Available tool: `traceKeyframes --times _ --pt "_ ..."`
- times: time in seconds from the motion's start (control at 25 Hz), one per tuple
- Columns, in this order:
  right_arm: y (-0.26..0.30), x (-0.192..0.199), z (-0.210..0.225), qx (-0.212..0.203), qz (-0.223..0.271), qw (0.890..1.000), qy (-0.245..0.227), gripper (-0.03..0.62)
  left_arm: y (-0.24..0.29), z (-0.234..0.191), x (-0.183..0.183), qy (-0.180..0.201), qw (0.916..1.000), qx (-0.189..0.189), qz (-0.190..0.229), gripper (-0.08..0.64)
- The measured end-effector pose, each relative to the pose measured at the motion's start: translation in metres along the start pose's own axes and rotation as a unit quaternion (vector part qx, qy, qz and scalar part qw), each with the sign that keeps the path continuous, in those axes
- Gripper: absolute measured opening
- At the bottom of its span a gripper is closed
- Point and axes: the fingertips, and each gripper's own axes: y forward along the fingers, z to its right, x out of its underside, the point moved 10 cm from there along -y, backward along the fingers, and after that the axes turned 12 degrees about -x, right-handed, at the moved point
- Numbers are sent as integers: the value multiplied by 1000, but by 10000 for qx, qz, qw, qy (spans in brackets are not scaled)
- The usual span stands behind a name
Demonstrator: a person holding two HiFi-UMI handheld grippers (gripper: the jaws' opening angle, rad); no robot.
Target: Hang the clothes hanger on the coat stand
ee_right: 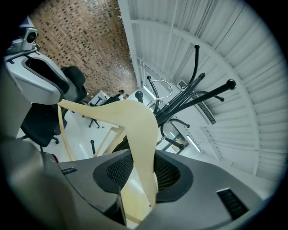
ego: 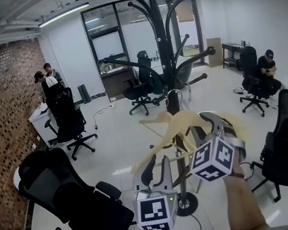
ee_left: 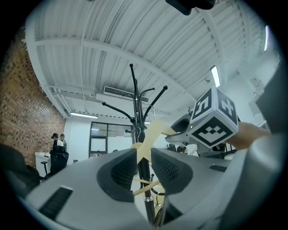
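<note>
Hanger [ego: 175, 126], one; grippers [ego: 157, 164] [ego: 205, 124], two; coat stand [ego: 160, 43], one

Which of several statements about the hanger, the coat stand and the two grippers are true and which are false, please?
1. The right gripper is shut on the hanger. True.
2. The hanger hangs on the coat stand. False: both grippers hold it in front of the stand.
3. The left gripper is empty. False: its fingers clamp the hanger.
4. The coat stand is black. True.
</note>
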Motion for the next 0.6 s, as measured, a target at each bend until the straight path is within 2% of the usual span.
traceKeyframes --times 0.36,0.6 --pt "70 9 32 -537 28 9984 -148 130 55 9 1 101 9990 -434 -79 104" --pt "99 12 22 -780 -99 9967 -212 130 71 1 12 94 9985 -508 -176 104"
